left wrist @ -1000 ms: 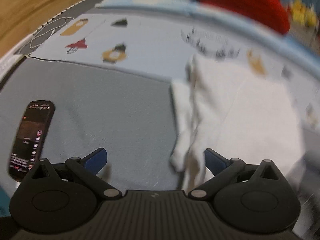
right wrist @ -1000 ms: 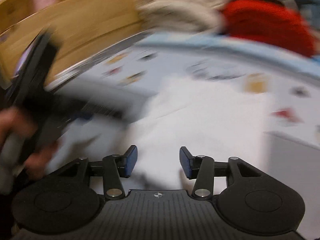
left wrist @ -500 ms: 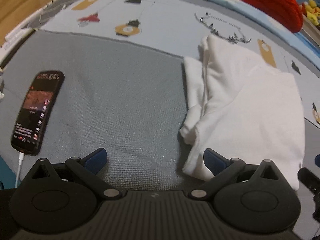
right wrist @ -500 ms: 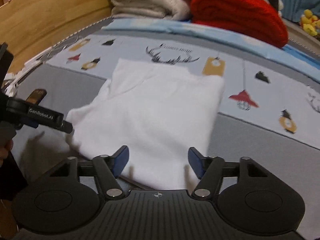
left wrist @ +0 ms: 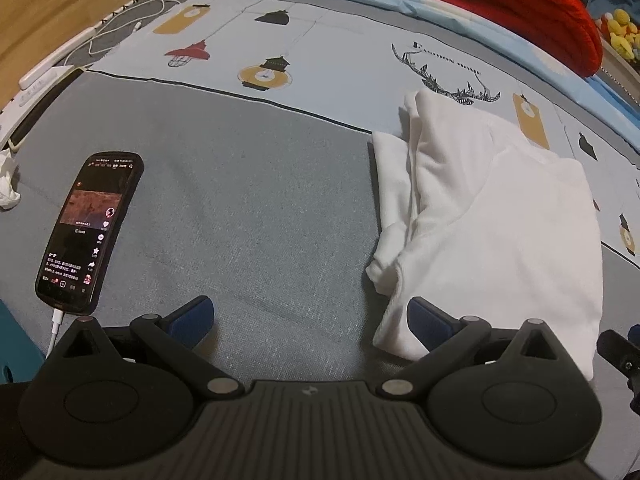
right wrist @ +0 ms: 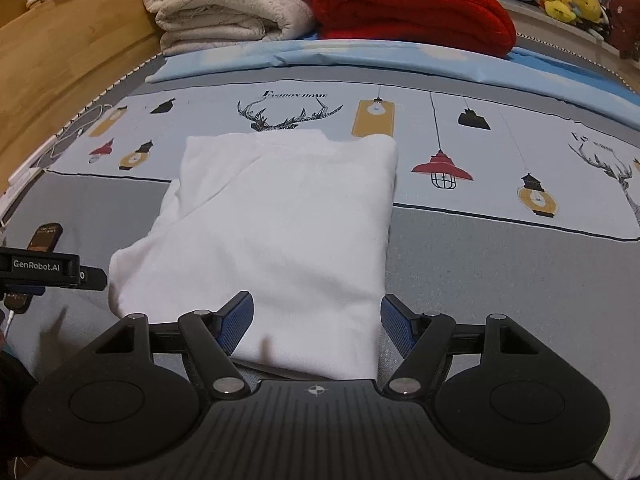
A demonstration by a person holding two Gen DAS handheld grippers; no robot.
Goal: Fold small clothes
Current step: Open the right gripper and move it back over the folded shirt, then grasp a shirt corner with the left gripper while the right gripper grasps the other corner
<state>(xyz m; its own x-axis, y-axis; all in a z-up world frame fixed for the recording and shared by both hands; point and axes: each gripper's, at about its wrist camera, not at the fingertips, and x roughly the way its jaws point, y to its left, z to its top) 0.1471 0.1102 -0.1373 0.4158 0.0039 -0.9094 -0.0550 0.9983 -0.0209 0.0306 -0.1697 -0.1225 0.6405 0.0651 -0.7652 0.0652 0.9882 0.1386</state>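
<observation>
Both grippers hang over a white garment (right wrist: pixel 280 224) lying partly folded on the grey band of the bedspread (left wrist: pixel 248 200), its far edge reaching onto the lamp-and-antler print.

What could go wrong, as I judge it: the loose sleeve layers (left wrist: pixel 394 200) bunched along the garment's left side may splay if a jaw drags them, and one pad may catch only the top layer, so the fold would come apart. A phone (left wrist: pixel 90 228) on its cable lies well apart to the left, near enough for a sweep to snag.

The right gripper (right wrist: pixel 316 320) has just been opening; its jaws stand wide over the near edge, gripping nothing. The left gripper (left wrist: pixel 310 316) is spread wide too, empty, one finger (left wrist: pixel 428 322) over the garment's near corner.
</observation>
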